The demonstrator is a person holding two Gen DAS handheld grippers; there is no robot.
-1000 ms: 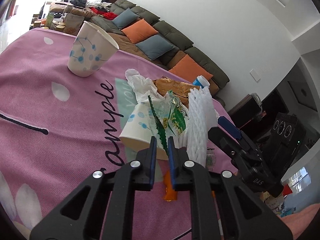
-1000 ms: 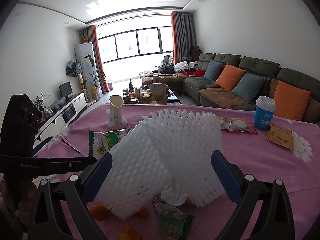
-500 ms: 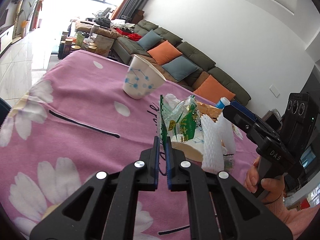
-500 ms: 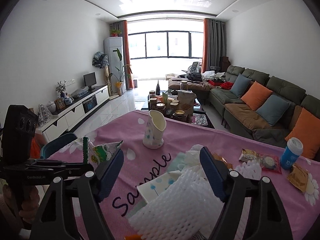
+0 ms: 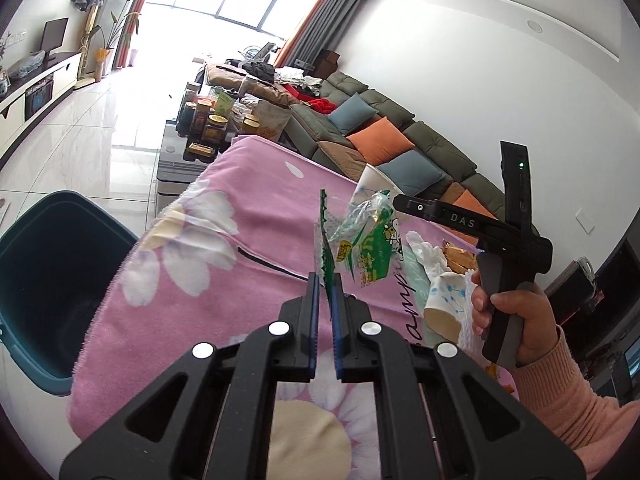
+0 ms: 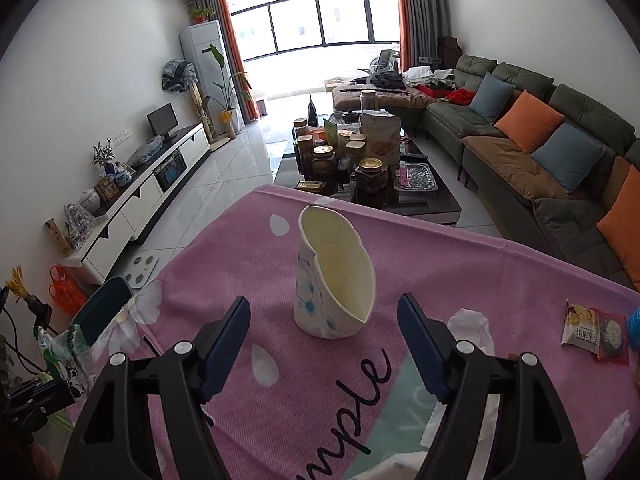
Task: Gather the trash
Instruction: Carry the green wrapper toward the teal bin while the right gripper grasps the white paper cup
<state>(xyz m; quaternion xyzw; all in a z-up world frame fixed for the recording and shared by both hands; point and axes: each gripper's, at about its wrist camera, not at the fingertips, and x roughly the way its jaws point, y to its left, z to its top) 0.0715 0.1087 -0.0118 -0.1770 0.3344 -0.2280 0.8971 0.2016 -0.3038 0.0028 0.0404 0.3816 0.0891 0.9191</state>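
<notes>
My left gripper [image 5: 325, 280] is shut on the edge of a green and clear snack wrapper [image 5: 366, 244], which hangs above the pink tablecloth [image 5: 224, 240] near its left edge. A dark teal bin [image 5: 48, 280] stands on the floor just left of that edge. My right gripper [image 6: 322, 304] is open, its jaws set wide apart with nothing between them. A crushed white paper cup [image 6: 336, 276] with blue dots stands upright just ahead of it. A second paper cup [image 5: 444, 304] lies on its side by white foam netting [image 5: 466, 312], behind the person's hand [image 5: 516, 320].
A crumpled tissue [image 6: 468, 324], a sealed snack packet [image 6: 596, 328] and a blue cup [image 6: 634, 322] lie on the cloth to the right. Beyond the table stand a low dark coffee table [image 6: 440, 200] crowded with jars and a green sofa [image 6: 560, 152].
My left gripper lifted the wrapper off the pile and carried it left, toward the table edge by the bin. My right gripper left the foam netting, narrowed a little and swung to face the standing cup.
</notes>
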